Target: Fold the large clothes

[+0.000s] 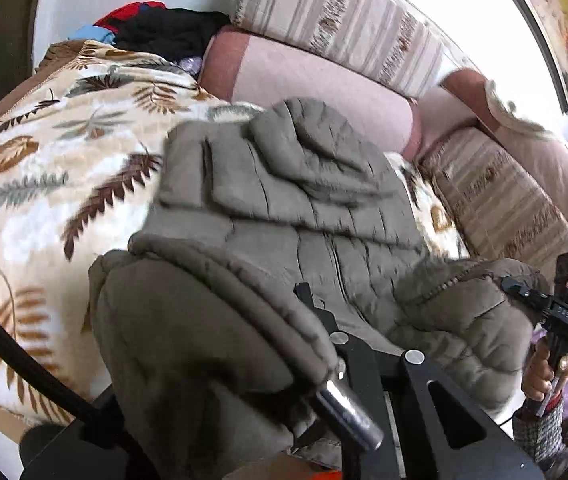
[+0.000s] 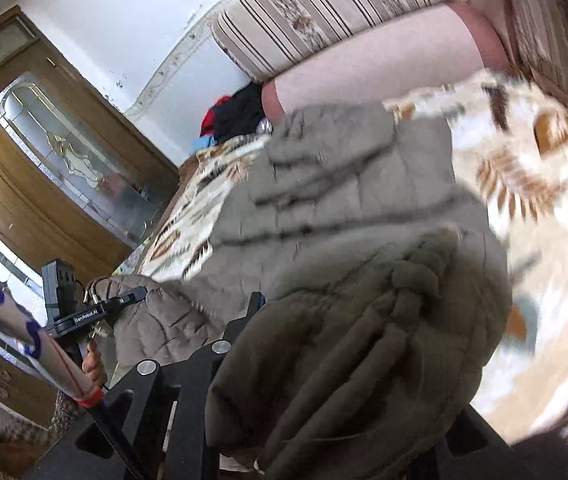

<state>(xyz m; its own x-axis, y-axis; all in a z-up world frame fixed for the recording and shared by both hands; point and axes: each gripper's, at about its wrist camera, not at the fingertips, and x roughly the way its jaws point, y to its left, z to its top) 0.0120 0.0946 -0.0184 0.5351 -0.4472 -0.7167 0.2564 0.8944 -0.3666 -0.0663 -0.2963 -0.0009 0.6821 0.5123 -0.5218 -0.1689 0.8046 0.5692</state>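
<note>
Evidently you have each gripper clenched on a near corner of the grey-brown quilted puffer jacket [image 1: 284, 208]: left gripper [image 1: 315, 308] at six o'clock of its view, right gripper [image 2: 258, 304] likewise. Holding both corners raised suits carrying that end over for a fold. Jacket lies on the cream leaf-print blanket [image 1: 44, 168], far end flat, padded, stitched in panels, blurred

Jacket [image 1: 284, 200] on blanket [image 1: 44, 168] — sofa cushions [image 1: 323, 92] behind; clothes pile [image 1: 164, 32] at blanket's far end.
</note>
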